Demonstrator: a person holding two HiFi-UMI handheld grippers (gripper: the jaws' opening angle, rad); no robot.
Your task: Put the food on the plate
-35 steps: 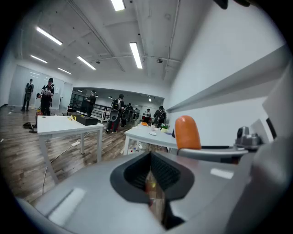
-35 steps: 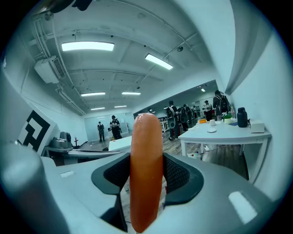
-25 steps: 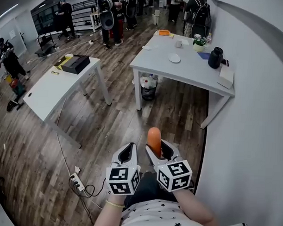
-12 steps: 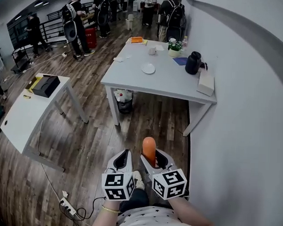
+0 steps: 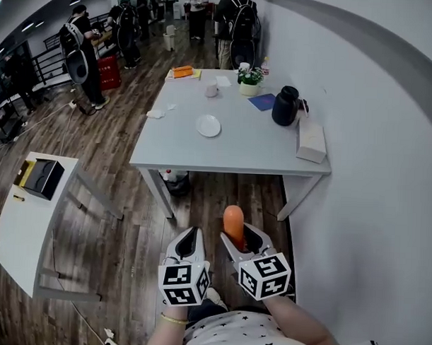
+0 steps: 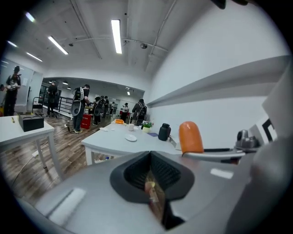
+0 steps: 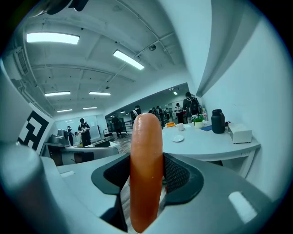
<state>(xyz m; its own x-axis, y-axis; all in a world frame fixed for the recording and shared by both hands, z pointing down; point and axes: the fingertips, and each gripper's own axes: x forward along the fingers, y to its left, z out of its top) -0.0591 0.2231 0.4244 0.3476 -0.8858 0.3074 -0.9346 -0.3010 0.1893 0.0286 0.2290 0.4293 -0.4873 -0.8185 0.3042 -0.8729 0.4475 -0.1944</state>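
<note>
An orange sausage (image 5: 233, 223) stands upright with my right gripper (image 5: 240, 236) shut on it; it fills the middle of the right gripper view as the sausage (image 7: 145, 169) and shows at the right in the left gripper view as the sausage (image 6: 190, 136). My left gripper (image 5: 189, 243) is shut and holds nothing, close beside the right one at waist height. A small white plate (image 5: 208, 125) lies on the grey table (image 5: 223, 156) ahead of both grippers. The same plate (image 7: 177, 138) is far off in the right gripper view, and the plate (image 6: 131, 138) is small in the left one.
On the table stand a black jug (image 5: 285, 106), a white box (image 5: 311, 141), a potted plant (image 5: 248, 78), a cup (image 5: 212, 90) and an orange item (image 5: 182, 71). A white wall (image 5: 372, 159) runs along the right. A second table (image 5: 27, 208) is at left. People stand at the back.
The view has closed in on the grey table, which now sits nearer and more central. Both grippers stay side by side, the right one still holding the sausage.
</note>
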